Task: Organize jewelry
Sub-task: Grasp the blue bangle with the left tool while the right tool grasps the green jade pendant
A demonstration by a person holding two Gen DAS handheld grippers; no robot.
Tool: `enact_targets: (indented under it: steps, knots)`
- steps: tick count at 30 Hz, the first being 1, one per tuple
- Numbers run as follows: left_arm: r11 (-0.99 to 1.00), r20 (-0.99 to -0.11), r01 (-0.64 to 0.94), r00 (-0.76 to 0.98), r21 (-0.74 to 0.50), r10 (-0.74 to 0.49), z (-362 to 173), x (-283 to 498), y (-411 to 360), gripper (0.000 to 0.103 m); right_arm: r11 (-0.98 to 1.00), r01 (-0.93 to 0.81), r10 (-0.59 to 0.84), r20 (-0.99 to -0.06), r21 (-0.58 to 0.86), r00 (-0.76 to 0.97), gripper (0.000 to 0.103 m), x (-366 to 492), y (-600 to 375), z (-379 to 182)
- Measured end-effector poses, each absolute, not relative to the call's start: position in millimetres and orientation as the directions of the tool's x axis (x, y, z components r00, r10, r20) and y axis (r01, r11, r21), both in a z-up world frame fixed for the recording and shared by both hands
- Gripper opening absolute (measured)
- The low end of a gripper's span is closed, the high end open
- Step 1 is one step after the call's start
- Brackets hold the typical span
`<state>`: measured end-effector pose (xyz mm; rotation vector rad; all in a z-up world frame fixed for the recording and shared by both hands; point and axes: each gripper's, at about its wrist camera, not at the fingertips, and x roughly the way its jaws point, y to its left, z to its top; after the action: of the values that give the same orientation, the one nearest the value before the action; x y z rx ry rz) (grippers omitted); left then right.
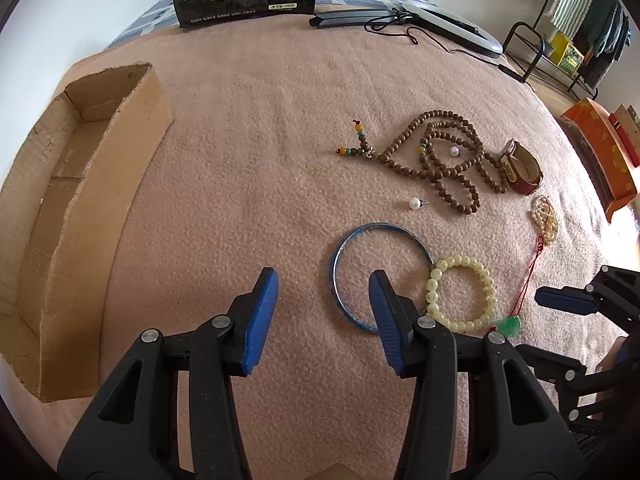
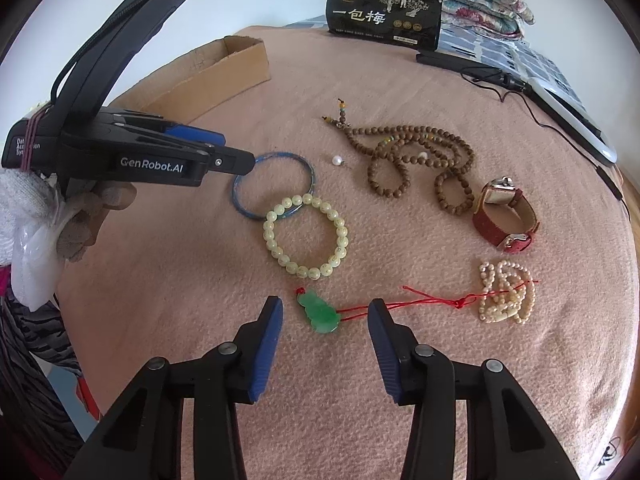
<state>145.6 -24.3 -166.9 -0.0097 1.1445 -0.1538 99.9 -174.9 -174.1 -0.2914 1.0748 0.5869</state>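
Blue bangle [image 1: 340, 276] rim between half-open left gripper [image 1: 323, 280] pads, ungripped; right gripper [image 2: 326, 306] half-open around green pendant [image 2: 319, 313], untouched.

fuzzy cloth blanket [image 1: 260, 140], matt cardboard box [image 1: 80, 216], glossy bangle [image 1: 348, 248]

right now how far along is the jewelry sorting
Barely begun: the cardboard box shows nothing inside. Both grippers are open and hold nothing; the left gripper hovers at the blue bangle, the right gripper straddles the jade pendant. The wooden beads, watch and the rest remain on the blanket.
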Motion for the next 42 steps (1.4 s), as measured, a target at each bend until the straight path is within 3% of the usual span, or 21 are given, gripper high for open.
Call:
enact_targets:
  steps: [24,28,35,37,42]
  knots:
    - [0.99,-0.917,0.134,0.385,-0.052,-0.1,-190.0,160.5,-28.3,0.047,0.778,-0.629,0.267,-0.901,-0.008,0.342,0.044,103.0,-159.4,-189.4]
    - [0.99,-0.914,0.133,0.393,-0.046,-0.096,-190.6,162.9,-27.3,0.039,0.756,-0.653,0.242,-0.906,-0.049,0.348,0.04,101.0,-153.0,-193.2]
    - [0.991,-0.91,0.119,0.401,-0.061,-0.104,-189.2,163.2,-24.0,0.014,0.756,-0.653,0.25,-0.911,-0.027,0.327,0.014,99.9,-156.0,-193.1]
    - [0.991,-0.909,0.113,0.402,-0.073,-0.112,-188.1,162.8,-22.6,0.006,0.764,-0.645,0.255,-0.911,-0.016,0.325,0.014,98.9,-158.0,-192.4]
    - [0.991,-0.904,0.096,0.407,-0.098,-0.129,-183.6,160.3,-18.2,0.002,0.78,-0.625,0.26,-0.908,-0.003,0.328,0.014,98.3,-163.5,-189.4]
